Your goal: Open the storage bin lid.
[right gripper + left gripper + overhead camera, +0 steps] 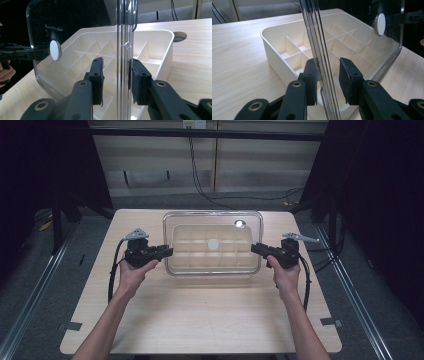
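Note:
A clear lid [200, 220] with a white knob [213, 244] stands upright on its long edge along the near side of a cream divided box [274, 47]. My left gripper [170, 251] is at its left edge and my right gripper [254, 248] at its right edge. In the left gripper view the lid's rim [312, 25] runs between the jaws [328, 75]: the far pad touches it and the near pad stands a little off. In the right gripper view [116, 75] it is the same: the rim [125, 25] lies against the far pad, with a gap on the near side.
The box [160, 50] sits mid-table on a light wooden table [200, 320], its compartments bare. A round hole [179, 36] in the tabletop lies just behind the box. Cables trail from both grippers. Dark curtains and floor rails flank the table.

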A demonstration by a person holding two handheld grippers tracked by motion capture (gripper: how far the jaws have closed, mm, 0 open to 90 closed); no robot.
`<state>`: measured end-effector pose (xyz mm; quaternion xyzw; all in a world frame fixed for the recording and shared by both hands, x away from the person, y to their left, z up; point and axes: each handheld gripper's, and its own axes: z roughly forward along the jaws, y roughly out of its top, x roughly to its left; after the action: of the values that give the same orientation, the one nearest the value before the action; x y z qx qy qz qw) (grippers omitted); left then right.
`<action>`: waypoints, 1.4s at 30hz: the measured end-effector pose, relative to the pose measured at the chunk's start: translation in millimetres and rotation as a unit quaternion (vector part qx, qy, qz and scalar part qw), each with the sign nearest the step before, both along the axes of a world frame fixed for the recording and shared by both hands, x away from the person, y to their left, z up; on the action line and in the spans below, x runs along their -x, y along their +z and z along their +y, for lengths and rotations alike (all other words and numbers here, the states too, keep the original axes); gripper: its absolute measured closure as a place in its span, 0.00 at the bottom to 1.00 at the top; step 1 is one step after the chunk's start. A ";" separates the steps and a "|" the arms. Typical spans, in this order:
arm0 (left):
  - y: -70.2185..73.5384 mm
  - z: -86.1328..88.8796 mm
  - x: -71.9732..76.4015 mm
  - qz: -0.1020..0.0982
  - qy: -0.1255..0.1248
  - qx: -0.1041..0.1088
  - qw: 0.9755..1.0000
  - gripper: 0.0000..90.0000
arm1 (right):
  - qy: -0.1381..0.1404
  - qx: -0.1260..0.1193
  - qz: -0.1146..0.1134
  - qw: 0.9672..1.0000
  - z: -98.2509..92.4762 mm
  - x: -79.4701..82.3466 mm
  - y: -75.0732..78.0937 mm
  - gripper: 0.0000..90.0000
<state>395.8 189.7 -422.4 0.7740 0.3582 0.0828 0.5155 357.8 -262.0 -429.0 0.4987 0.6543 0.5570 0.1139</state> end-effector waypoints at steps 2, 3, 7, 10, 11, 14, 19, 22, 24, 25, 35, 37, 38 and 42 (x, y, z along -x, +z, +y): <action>0.8 0.1 0.3 0.000 0.002 0.002 1.000 0.77 | 0.001 0.003 -0.005 1.000 0.9 1.5 3.5 0.75; 1.3 0.8 0.4 -0.001 0.001 0.002 1.000 0.77 | 0.001 0.003 -0.005 1.000 0.9 1.5 3.5 0.75; 3.1 0.9 1.8 -0.002 0.001 0.001 1.000 0.77 | 0.005 0.000 -0.009 1.000 0.0 3.6 8.0 0.76; 4.8 0.5 3.4 -0.005 0.001 -0.002 1.000 0.78 | 0.008 0.001 -0.011 1.000 -0.7 4.8 9.3 0.76; 5.4 0.3 4.0 -0.006 0.001 -0.003 1.000 0.78 | 0.007 0.001 -0.011 1.000 -0.9 5.2 9.6 0.76; 7.0 0.6 5.7 -0.008 0.001 -0.004 1.000 0.79 | 0.010 0.001 -0.014 1.000 -1.0 7.0 11.0 0.76; 9.4 3.0 8.2 -0.009 -0.001 -0.002 1.000 0.79 | 0.010 0.001 -0.014 1.000 0.2 10.7 13.8 0.76; 10.5 4.9 9.9 -0.013 -0.012 0.002 1.000 0.79 | 0.012 0.001 -0.016 1.000 0.4 12.5 14.7 0.76; 12.0 5.1 11.6 -0.017 -0.011 0.000 1.000 0.80 | 0.012 0.000 -0.016 1.000 0.0 13.8 15.3 0.76; 12.7 5.2 12.4 -0.017 -0.011 0.001 1.000 0.80 | 0.013 0.000 -0.017 1.000 0.0 14.5 15.4 0.76; 19.0 6.1 19.1 -0.021 -0.020 -0.002 1.000 0.80 | 0.019 0.001 -0.019 1.000 -1.1 24.3 21.7 0.77; 20.4 6.8 21.1 -0.022 -0.021 -0.005 1.000 0.80 | 0.022 0.001 -0.022 1.000 -0.5 27.9 24.1 0.77; 20.8 7.2 22.1 -0.023 -0.020 -0.005 1.000 0.80 | 0.022 0.001 -0.022 1.000 -0.5 27.9 24.1 0.77; 19.9 7.6 26.2 -0.021 -0.018 -0.012 1.000 0.80 | 0.022 0.004 -0.024 0.999 1.5 30.3 25.5 0.77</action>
<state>369.6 197.3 -402.5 0.7845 0.3327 0.0941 0.5147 327.4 -260.5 -403.4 0.4707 0.6642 0.5685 0.1191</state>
